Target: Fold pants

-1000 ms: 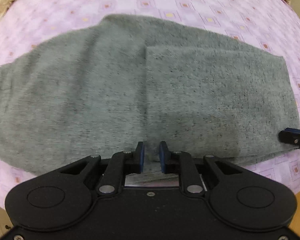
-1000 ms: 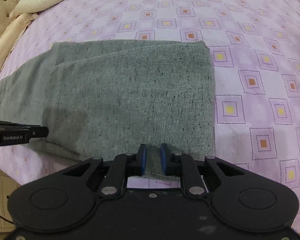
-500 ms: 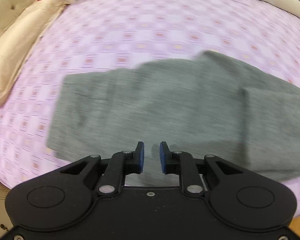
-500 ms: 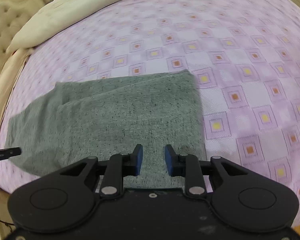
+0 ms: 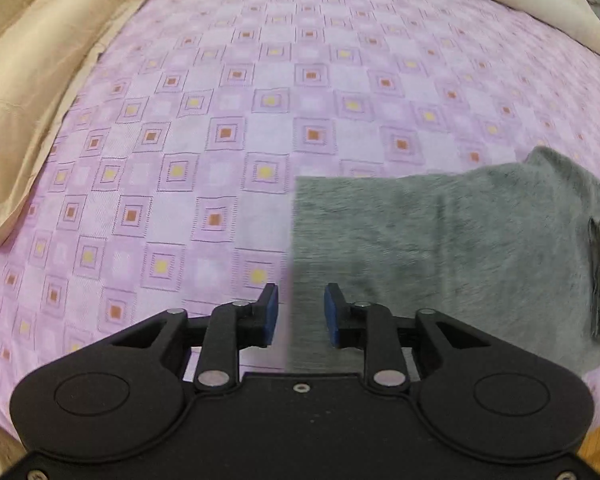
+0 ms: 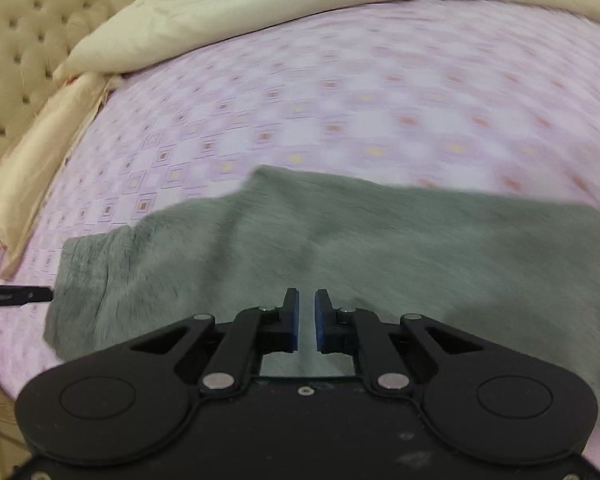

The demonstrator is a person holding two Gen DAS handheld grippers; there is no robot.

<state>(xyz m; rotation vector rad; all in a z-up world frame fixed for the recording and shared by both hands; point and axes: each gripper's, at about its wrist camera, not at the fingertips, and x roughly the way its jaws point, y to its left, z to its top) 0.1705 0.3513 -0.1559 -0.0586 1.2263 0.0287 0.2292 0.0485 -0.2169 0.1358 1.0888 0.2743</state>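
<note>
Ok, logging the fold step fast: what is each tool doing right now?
Left tool: open, its jaws just widened, holding nothing, over the edge of the grey knit pants.
Right tool: just narrowed to a slim gap, gripping nothing.

No readable text, faint blurred lettering on black tongs tip [image 6: 14, 295] at left edge

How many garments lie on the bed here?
1: the grey pants, folded flat on the purple bedspread near its front edge, their left end beside the left tool. Nothing else is visible, though the frames don't cover the whole bed.
</note>
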